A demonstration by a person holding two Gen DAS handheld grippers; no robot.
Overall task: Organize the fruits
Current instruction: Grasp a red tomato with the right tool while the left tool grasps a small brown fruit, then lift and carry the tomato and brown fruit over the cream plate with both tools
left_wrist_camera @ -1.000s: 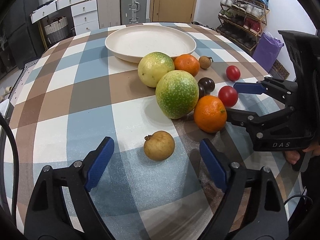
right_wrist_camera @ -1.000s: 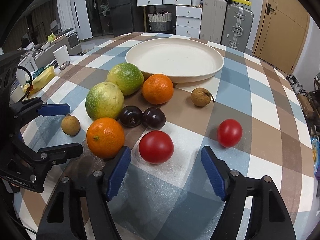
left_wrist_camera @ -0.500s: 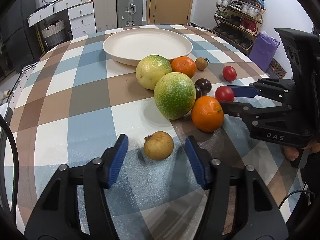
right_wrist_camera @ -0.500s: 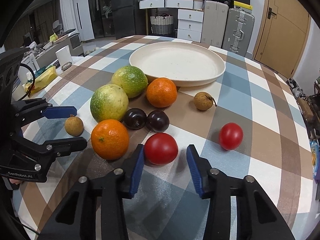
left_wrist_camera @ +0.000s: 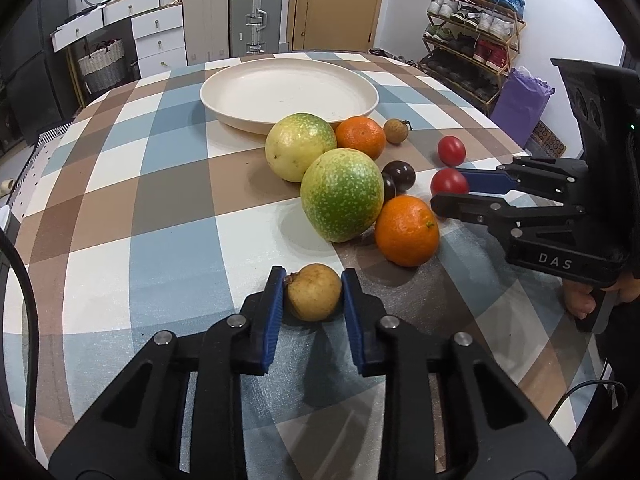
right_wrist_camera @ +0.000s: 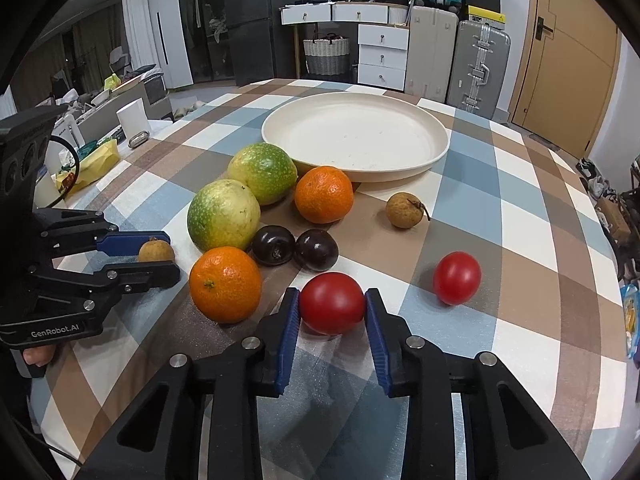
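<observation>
My left gripper (left_wrist_camera: 313, 294) is shut on a small tan longan (left_wrist_camera: 315, 297) that rests on the checked tablecloth. My right gripper (right_wrist_camera: 332, 306) is shut on a red tomato (right_wrist_camera: 332, 303), also on the cloth. The right gripper shows in the left wrist view (left_wrist_camera: 448, 192), the left gripper in the right wrist view (right_wrist_camera: 160, 254). An empty cream plate (left_wrist_camera: 224, 92) (right_wrist_camera: 434, 152) lies at the back. Two green-yellow fruits (left_wrist_camera: 342, 200) (left_wrist_camera: 300, 146), two oranges (left_wrist_camera: 406, 230) (left_wrist_camera: 360, 136), two dark plums (right_wrist_camera: 276, 246), a second longan (right_wrist_camera: 404, 210) and a second tomato (right_wrist_camera: 456, 278) lie loose.
The round table's edge (right_wrist_camera: 600, 240) curves close on the right. Clutter with a white cup (right_wrist_camera: 132, 122) sits off the left side. Drawers, suitcases (left_wrist_camera: 252, 20) and a shoe rack (left_wrist_camera: 472, 20) stand beyond the table.
Both grippers moved forward and closed: the left jaws shut on the near longan, the right jaws shut on the near tomato. The other fruit has not moved.
</observation>
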